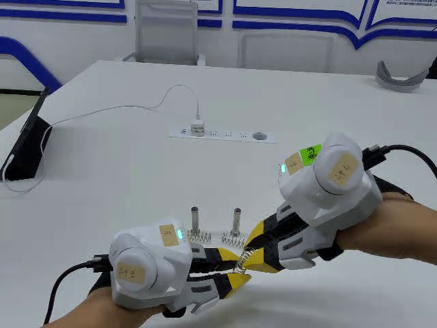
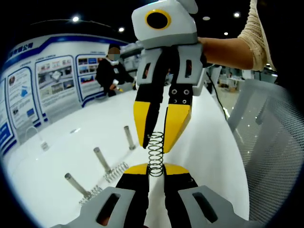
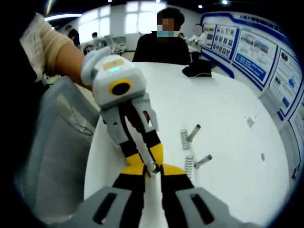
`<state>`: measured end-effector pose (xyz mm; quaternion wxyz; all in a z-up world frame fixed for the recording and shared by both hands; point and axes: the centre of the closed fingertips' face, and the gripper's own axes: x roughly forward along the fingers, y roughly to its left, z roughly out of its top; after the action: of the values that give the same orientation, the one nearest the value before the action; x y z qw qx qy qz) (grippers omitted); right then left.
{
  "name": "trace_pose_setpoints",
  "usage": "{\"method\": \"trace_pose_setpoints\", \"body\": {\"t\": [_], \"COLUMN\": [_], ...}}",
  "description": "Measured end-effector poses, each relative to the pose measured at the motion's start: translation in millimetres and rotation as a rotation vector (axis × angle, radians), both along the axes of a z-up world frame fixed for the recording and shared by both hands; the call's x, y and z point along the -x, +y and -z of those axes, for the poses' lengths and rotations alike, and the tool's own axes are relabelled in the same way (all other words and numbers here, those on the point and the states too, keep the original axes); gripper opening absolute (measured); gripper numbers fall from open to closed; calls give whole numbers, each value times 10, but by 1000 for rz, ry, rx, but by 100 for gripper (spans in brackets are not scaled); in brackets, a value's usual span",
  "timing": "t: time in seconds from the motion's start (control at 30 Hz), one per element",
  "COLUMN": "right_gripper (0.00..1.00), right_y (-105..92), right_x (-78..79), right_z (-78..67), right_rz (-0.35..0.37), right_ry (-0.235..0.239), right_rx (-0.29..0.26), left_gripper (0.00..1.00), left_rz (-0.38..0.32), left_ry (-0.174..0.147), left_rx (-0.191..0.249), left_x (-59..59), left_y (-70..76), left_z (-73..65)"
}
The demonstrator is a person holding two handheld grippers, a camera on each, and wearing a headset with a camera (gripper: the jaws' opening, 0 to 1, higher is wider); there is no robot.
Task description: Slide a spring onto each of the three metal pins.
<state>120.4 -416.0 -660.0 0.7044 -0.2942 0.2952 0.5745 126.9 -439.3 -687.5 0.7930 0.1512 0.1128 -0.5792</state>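
Observation:
A small metal spring [image 1: 244, 260] hangs above the table, gripped at its ends by both grippers. My left gripper [image 1: 235, 277] comes from the lower left and is shut on one end [image 2: 155, 171]. My right gripper [image 1: 247, 254] comes from the right and is shut on the other end [image 3: 152, 167]. Just behind them stand upright metal pins [image 1: 194, 219] [image 1: 236, 220]. The left gripper view has three pins [image 2: 128, 137] [image 2: 100, 159] [image 2: 76, 184]. Two loose springs [image 1: 198, 237] [image 1: 233, 239] lie on the table at pin bases.
A white power strip [image 1: 222, 133] with a plugged-in cable lies mid-table. A black device [image 1: 24, 147] leans at the left edge. A grey chair [image 1: 167, 31] stands beyond the far edge. A person [image 3: 166, 42] sits across the table.

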Motion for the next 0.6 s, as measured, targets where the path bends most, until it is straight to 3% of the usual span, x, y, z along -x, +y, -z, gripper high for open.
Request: {"method": "trace_pose_setpoints", "body": {"t": [0.6], "right_gripper": [12], "right_y": [-30], "right_x": [-84], "right_z": [-87], "right_rz": [42], "right_ry": [-3], "right_rx": [-23], "left_gripper": [16], "left_rz": [-40], "left_ry": [6], "left_rx": [25], "left_x": [-65], "left_y": [53], "left_z": [-42]}}
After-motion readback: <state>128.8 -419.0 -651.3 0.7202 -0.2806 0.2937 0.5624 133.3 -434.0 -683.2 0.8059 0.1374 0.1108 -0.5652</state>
